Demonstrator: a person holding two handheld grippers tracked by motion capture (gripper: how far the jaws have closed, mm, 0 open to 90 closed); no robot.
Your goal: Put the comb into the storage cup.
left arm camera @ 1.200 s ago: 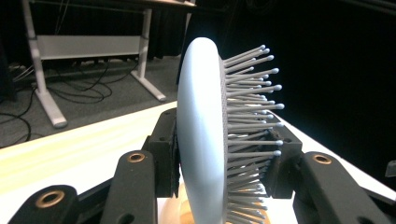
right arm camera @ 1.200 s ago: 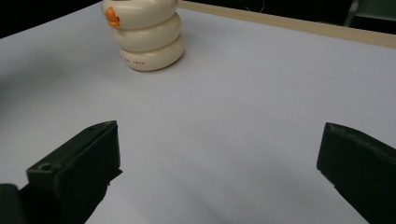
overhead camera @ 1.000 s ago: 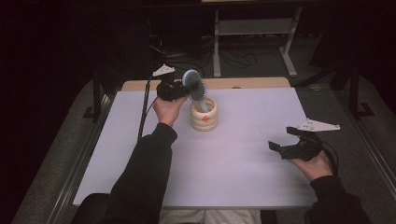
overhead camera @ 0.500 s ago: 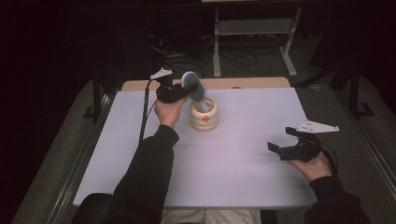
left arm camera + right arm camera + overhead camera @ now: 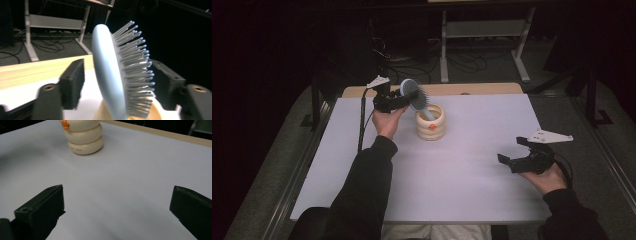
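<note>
Left tongs (image 5: 117, 82) had just spread off the brush (image 5: 110, 75), light, stiff, top-heavy in the cup (image 5: 430, 122); best regripped by its head; right tongs (image 5: 117, 212) spread, empty.

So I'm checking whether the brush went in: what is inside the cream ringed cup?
The hairbrush stands in the cream cup, handle down, its head leaning out between the open jaws of the left gripper. The cup wall hides the handle's end and anything else inside.
</note>
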